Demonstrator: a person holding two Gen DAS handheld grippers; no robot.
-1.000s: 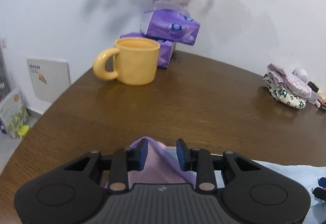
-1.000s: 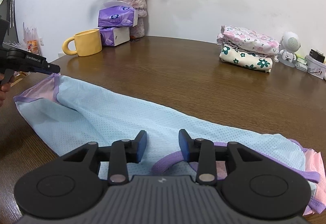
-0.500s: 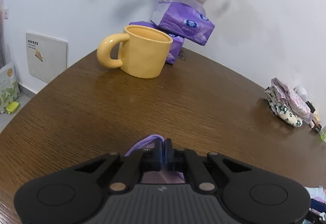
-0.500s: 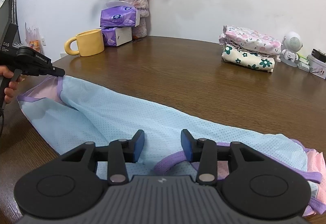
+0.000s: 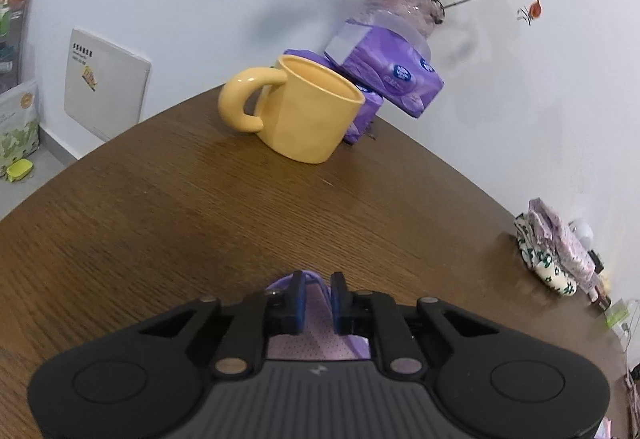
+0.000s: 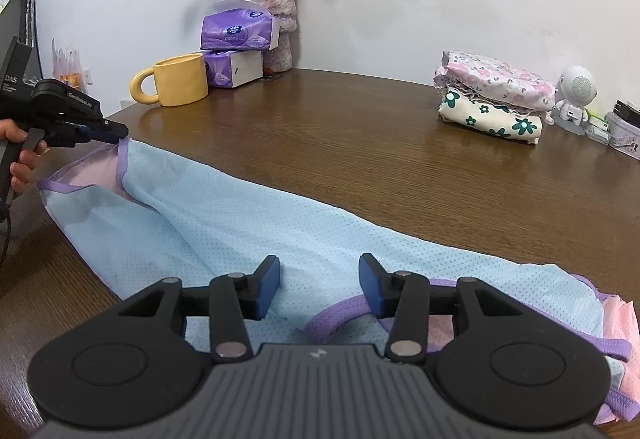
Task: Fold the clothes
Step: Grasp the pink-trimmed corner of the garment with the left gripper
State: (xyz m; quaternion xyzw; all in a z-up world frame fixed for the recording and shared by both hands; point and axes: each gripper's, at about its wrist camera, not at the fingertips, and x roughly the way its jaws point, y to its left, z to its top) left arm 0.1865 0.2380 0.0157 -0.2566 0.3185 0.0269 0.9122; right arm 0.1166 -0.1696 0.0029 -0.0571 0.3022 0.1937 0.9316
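Garment: a pale blue dotted mesh garment with lilac binding and pink lining (image 6: 280,223) lies spread flat along the near side of the brown wooden counter (image 6: 360,159).
Handling: I judge it light, limp and thin; it will sag and drag, so it needs lifting at two points.
Where to grip: the bound lilac edges look the firmest hold, at the far corner and the near loop (image 6: 336,313).
Left tongs (image 5: 318,299): narrow gap, jaws opening, the lilac-edged corner between the pads; whether they pinch it I cannot tell.
Right tongs (image 6: 319,281): about half spread and opening, hovering over the cloth, the lilac loop beside the right pad, nothing clamped.
Change: a second ago the left tongs stood wider round that corner, then closed; the view has since rolled.
Beyond: a yellow ceramic mug (image 6: 176,85), purple tissue packs (image 6: 239,27), folded floral clothes (image 6: 496,95).
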